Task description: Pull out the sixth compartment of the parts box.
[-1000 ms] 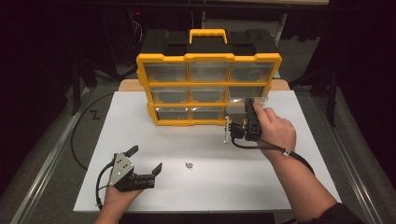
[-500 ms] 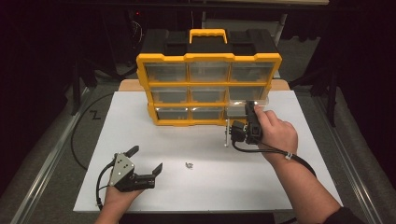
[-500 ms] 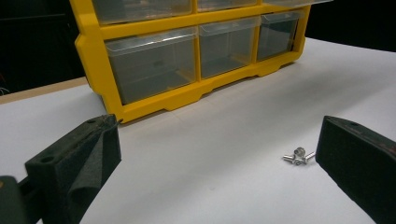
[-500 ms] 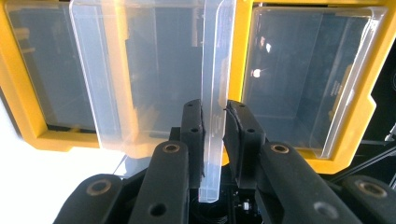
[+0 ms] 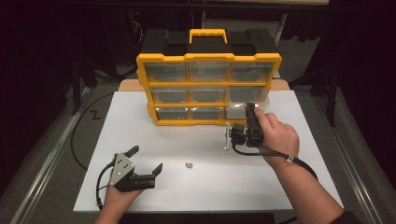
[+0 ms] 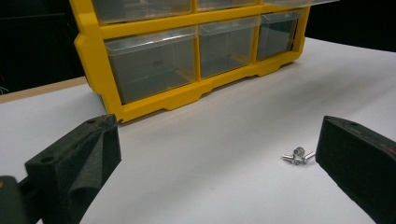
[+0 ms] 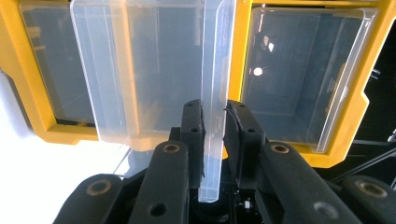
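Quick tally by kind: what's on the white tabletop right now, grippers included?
Yellow drawer organizer: 1
Clear drawers in it: 9, the bottom-right drawer pulled partly out
Cluster of small silver screws: 1, exact screw count unclear
Grippers: 2, left gripper and right gripper
Total: 13

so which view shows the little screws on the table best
The left gripper view: the small screws lie close up on the white table, just inside the left hand-held gripper's open jaws. The high view shows them as a tiny speck; the right gripper view faces the clear drawer instead.
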### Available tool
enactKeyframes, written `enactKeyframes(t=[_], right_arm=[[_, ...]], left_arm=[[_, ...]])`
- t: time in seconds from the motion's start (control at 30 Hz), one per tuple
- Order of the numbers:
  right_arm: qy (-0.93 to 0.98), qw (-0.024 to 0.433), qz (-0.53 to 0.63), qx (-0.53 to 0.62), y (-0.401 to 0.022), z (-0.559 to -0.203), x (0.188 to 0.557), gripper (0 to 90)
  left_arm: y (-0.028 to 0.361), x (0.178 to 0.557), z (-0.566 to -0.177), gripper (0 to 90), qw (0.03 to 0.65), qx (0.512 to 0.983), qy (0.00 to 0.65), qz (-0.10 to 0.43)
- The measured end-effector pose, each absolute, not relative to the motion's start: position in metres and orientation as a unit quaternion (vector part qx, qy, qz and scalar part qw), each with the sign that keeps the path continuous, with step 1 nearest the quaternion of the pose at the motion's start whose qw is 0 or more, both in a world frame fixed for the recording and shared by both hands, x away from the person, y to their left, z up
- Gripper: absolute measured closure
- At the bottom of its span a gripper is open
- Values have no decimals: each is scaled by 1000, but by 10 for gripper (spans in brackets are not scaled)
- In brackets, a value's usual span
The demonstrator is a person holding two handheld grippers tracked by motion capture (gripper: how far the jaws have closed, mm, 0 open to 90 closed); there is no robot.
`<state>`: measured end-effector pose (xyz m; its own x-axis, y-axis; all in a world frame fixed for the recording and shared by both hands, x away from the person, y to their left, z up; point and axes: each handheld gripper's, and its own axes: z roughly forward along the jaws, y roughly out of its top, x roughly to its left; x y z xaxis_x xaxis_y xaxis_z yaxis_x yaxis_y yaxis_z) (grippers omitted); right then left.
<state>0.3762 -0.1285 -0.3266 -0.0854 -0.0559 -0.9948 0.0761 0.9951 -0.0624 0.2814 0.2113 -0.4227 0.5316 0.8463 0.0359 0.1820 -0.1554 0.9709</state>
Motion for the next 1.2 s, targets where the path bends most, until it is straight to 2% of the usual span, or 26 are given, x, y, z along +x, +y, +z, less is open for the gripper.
enactKeyframes(t=[1.2], right_arm=[[738, 673, -48, 13, -125, -326, 357, 798]], left_arm=[[211, 281, -422, 9, 535, 692, 371, 312]])
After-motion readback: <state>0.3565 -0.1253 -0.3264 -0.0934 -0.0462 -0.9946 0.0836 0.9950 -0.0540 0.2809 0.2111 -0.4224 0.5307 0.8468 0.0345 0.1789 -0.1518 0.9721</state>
